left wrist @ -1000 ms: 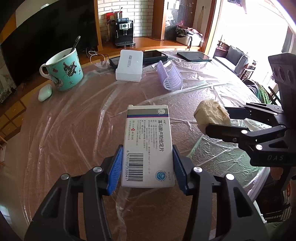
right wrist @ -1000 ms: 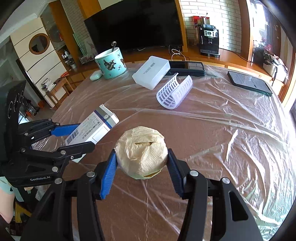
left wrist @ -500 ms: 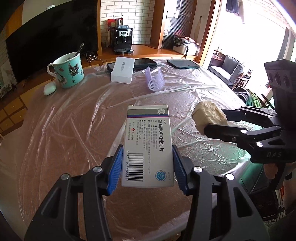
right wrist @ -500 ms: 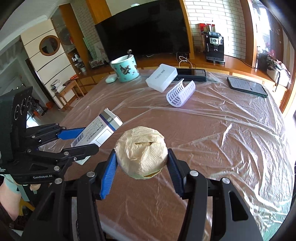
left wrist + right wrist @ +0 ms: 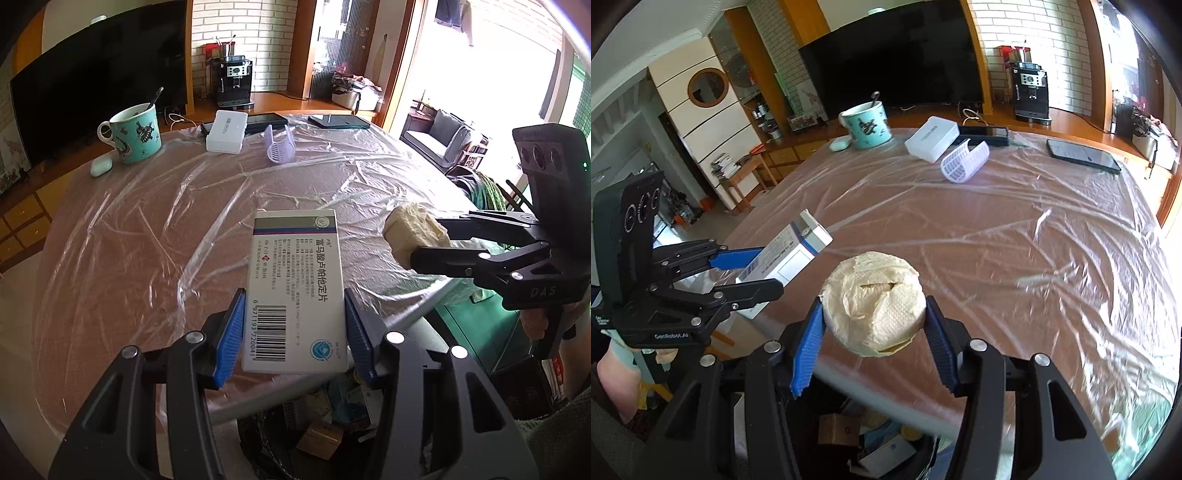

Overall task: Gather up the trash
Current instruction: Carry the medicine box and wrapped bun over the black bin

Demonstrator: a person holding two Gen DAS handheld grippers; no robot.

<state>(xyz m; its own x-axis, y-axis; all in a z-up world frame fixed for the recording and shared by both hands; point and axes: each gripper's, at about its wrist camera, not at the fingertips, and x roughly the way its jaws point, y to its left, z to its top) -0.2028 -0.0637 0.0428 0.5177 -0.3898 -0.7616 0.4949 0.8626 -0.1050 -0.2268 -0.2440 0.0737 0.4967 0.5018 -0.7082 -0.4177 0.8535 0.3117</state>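
Observation:
My left gripper is shut on a white medicine box with a barcode, held above the near edge of the table. My right gripper is shut on a crumpled cream paper ball. Each gripper shows in the other's view: the right one with the paper ball at the right, the left one with the box at the left. Below both, past the table edge, a dark bin holds several pieces of trash; the same bin shows under my right gripper.
On the far side of the plastic-covered table stand a teal mug with a spoon, a white earbud case, a white box, a lilac plastic holder and two dark tablets. A person's hand grips the left handle.
Both grippers have drawn back toward the near edge of the table and risen slightly, still holding the box and the paper ball. The trash bin has come into view beneath them.

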